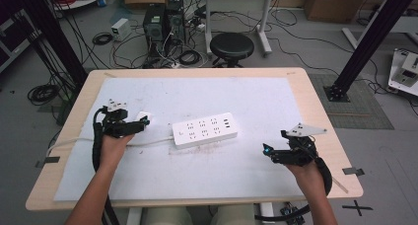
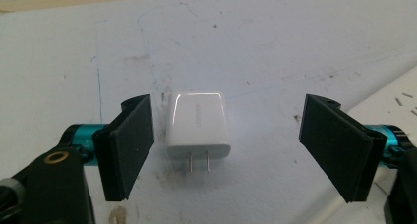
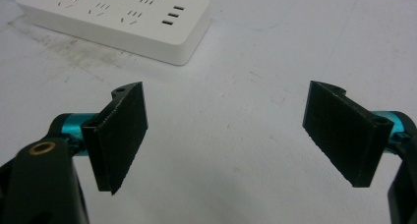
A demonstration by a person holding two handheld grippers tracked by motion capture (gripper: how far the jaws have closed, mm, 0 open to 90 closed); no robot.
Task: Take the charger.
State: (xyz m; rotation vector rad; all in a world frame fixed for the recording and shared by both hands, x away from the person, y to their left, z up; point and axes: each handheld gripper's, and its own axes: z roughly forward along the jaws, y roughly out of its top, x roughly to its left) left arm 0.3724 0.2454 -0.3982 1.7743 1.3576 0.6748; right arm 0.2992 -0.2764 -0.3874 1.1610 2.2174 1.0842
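A white two-pin charger plug [image 2: 198, 126] lies flat on the white mat, its metal pins pointing toward the camera of the left gripper view. My left gripper [image 2: 226, 145] stands open around it, one jaw close to its left side, the other well clear to the right. In the high view the left gripper [image 1: 140, 122] sits at the mat's left with the charger [image 1: 146, 116] at its tips. A white power strip [image 1: 205, 130] lies in the middle of the mat, its cord running left. My right gripper [image 1: 266, 151] rests open at the right, nothing between its jaws [image 3: 226, 135]; the power strip [image 3: 118, 22] lies beyond.
The white mat [image 1: 256, 101] covers most of the wooden table [image 1: 315, 106]. Beyond the table's far edge stand a black stool [image 1: 231, 46], computer cases and tangled cables on the floor. Black frame posts rise at both sides.
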